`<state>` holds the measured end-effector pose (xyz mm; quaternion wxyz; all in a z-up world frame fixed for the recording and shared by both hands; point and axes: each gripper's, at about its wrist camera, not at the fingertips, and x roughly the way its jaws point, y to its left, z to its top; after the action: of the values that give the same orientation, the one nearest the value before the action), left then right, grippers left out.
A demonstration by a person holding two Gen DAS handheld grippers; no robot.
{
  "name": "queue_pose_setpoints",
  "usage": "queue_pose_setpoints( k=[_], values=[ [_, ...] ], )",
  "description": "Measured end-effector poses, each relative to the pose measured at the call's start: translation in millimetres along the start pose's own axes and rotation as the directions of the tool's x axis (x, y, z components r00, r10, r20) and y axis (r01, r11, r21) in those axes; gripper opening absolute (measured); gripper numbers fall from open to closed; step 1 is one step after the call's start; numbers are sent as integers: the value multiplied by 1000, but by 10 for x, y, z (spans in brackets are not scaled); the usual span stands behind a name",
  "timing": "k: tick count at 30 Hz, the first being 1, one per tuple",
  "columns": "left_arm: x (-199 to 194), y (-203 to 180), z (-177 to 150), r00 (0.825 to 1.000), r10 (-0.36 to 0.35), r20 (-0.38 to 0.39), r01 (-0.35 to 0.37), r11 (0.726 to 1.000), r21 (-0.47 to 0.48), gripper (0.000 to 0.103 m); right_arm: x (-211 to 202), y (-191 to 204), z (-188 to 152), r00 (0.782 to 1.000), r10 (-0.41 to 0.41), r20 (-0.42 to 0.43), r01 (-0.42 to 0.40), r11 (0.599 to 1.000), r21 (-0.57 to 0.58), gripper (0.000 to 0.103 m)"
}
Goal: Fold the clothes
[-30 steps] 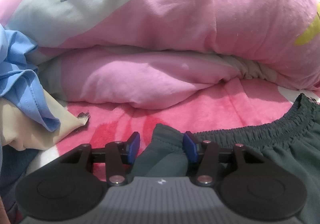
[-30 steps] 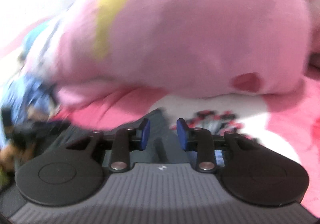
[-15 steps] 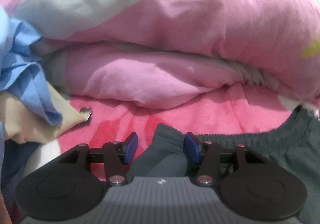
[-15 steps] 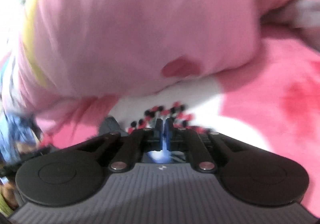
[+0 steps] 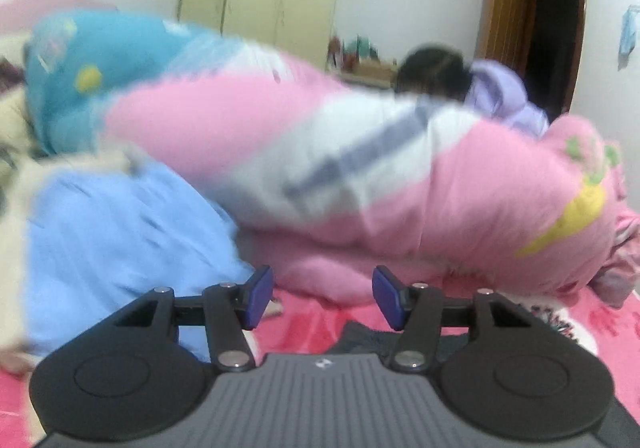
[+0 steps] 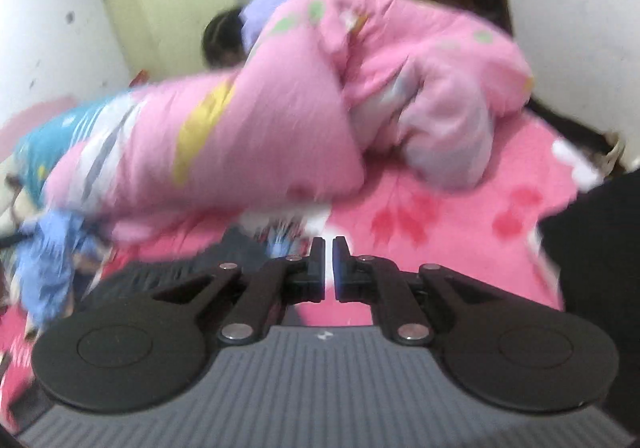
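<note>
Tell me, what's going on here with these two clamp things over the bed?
A person holds a gripper in each hand above a bed to fold clothes. The left gripper is open and holds nothing, with dark grey shorts lying just below it. The right gripper is nearly shut with nothing visible between its fingers. A big pink quilt and a blue garment lie behind.

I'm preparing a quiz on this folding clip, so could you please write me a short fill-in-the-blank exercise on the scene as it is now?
1. The left gripper is ____, with nothing between its fingers.
2. The right gripper is nearly ____.
3. The big quilt piled on the bed is mostly ____.
4. The crumpled cloth left of the left gripper is light ____.

Missing words: open; shut; pink; blue
</note>
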<state>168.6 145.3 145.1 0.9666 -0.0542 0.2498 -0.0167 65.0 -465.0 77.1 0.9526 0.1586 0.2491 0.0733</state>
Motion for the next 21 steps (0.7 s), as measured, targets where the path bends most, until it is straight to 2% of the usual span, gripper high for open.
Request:
queue_pose_setpoints(
  k=[3, 6, 8, 10, 12, 15, 18, 19, 21],
  values=[
    [-670, 30, 124, 998, 55, 41, -56, 998, 20, 57, 180, 87, -440, 997, 22, -76, -25, 999, -37, 4],
    [-1212, -5, 100, 995, 93, 22, -94, 994, 60, 59, 504, 265, -849, 987, 66, -144, -77, 995, -70, 4],
    [-1459, -40, -20, 996, 83, -23, -81, 993, 84, 60, 688, 382, -1058, 980, 85, -182, -107, 988, -112, 4],
    [-1632, -109, -276, 994, 71, -83, -62, 992, 106, 60, 792, 468, -1199, 971, 90, -220, -128, 978, -165, 4],
    [-1714, -193, -570, 991, 49, -124, -34, 992, 121, 60, 893, 384, -1231, 967, 46, -250, -88, 983, -161, 2],
    [-1782, -414, -1090, 987, -20, -162, 44, 989, 141, 60, 859, 27, -1136, 978, -43, -203, 22, 994, -104, 0],
    [-1699, -764, -1554, 961, -152, -231, 187, 972, 139, 60, 684, -256, -1044, 972, -154, -176, 145, 987, -62, 5],
    [-1655, -896, -1660, 949, -190, -250, 230, 963, 141, 60, 589, -273, -1035, 973, -163, -166, 155, 986, -61, 5],
    [-1565, -1161, -1868, 921, -263, -288, 313, 939, 142, 60, 330, -149, -1053, 985, -105, -137, 95, 992, -80, 5]
  ],
)
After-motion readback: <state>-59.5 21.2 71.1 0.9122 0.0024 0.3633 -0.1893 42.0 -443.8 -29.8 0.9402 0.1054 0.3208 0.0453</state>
